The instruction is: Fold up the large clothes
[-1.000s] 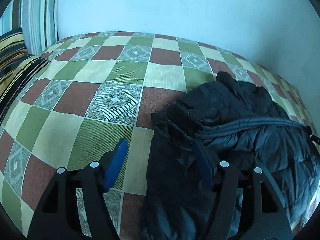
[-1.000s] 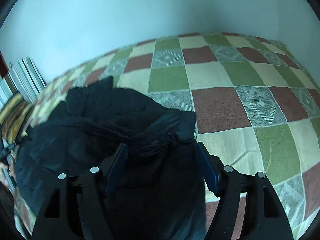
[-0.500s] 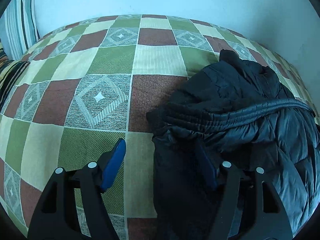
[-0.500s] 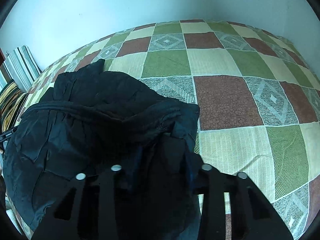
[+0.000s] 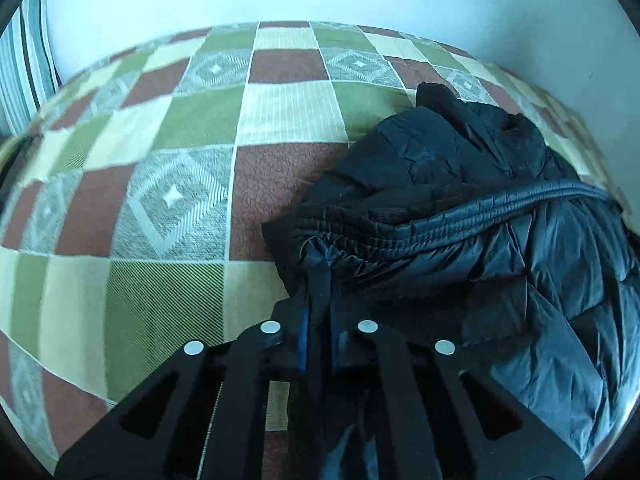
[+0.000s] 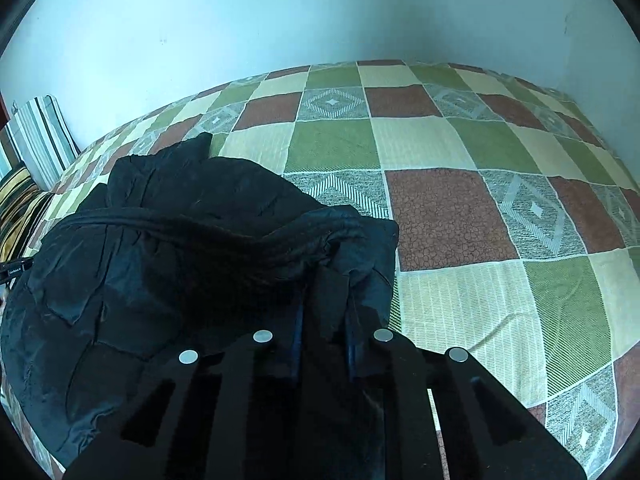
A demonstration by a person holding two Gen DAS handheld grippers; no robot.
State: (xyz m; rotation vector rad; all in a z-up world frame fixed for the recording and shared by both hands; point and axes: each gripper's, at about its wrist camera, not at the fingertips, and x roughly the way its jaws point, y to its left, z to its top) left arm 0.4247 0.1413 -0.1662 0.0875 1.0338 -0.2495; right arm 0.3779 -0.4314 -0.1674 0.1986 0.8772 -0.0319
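Note:
A black puffer jacket (image 5: 472, 216) lies bunched on a checked bedspread (image 5: 168, 200). In the left wrist view it fills the right half. My left gripper (image 5: 320, 300) is shut on the jacket's near left corner by the ribbed hem. In the right wrist view the jacket (image 6: 160, 264) fills the left half. My right gripper (image 6: 326, 304) is shut on its near right corner, with cloth pinched between the blue pads.
The bedspread (image 6: 460, 208) has green, brown and cream squares. A pale wall (image 6: 280, 20) runs behind the bed. Striped pillows (image 6: 36, 140) stand at the far left, and one also shows in the left wrist view (image 5: 24, 76).
Both grippers were open a second ago. The right one closed on the jacket first, then the left one closed on its corner.

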